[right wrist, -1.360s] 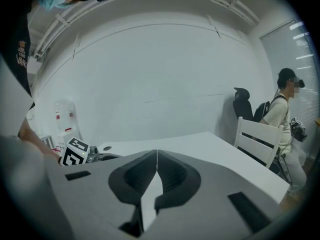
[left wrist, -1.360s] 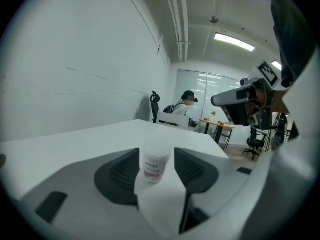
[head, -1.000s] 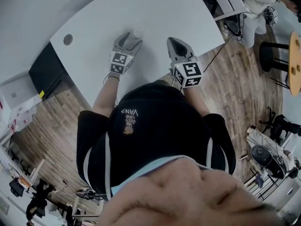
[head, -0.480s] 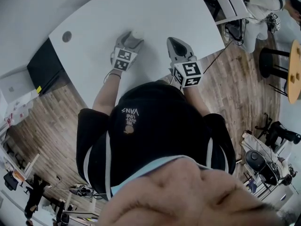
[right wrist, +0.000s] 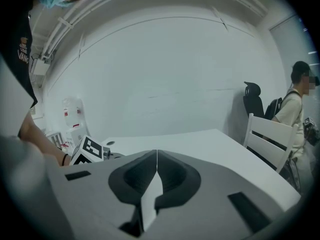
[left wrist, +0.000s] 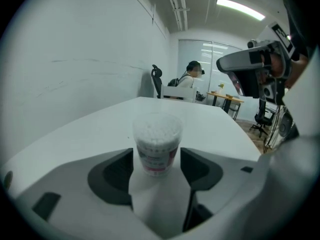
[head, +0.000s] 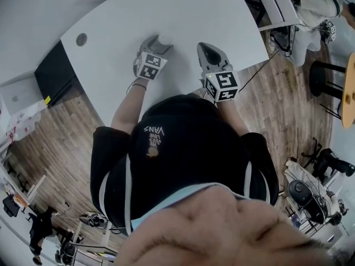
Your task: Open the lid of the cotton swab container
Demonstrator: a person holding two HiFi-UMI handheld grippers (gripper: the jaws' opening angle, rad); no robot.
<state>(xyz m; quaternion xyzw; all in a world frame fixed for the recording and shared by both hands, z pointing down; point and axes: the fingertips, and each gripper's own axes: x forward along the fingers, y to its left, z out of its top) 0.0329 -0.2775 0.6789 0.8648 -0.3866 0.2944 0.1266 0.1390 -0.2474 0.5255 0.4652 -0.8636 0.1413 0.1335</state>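
Left gripper view: container (left wrist: 157,136) upright, dead ahead, between spread jaws of left gripper (left wrist: 156,157).
Right gripper (right wrist: 156,159): jaws pressed together, empty.
Nearer hand: left.

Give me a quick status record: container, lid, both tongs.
container: upright on the table, full of swabs
lid: appears to be on
left tongs: open, container between the tips, no clear squeeze
right tongs: shut, empty, off to the container's right
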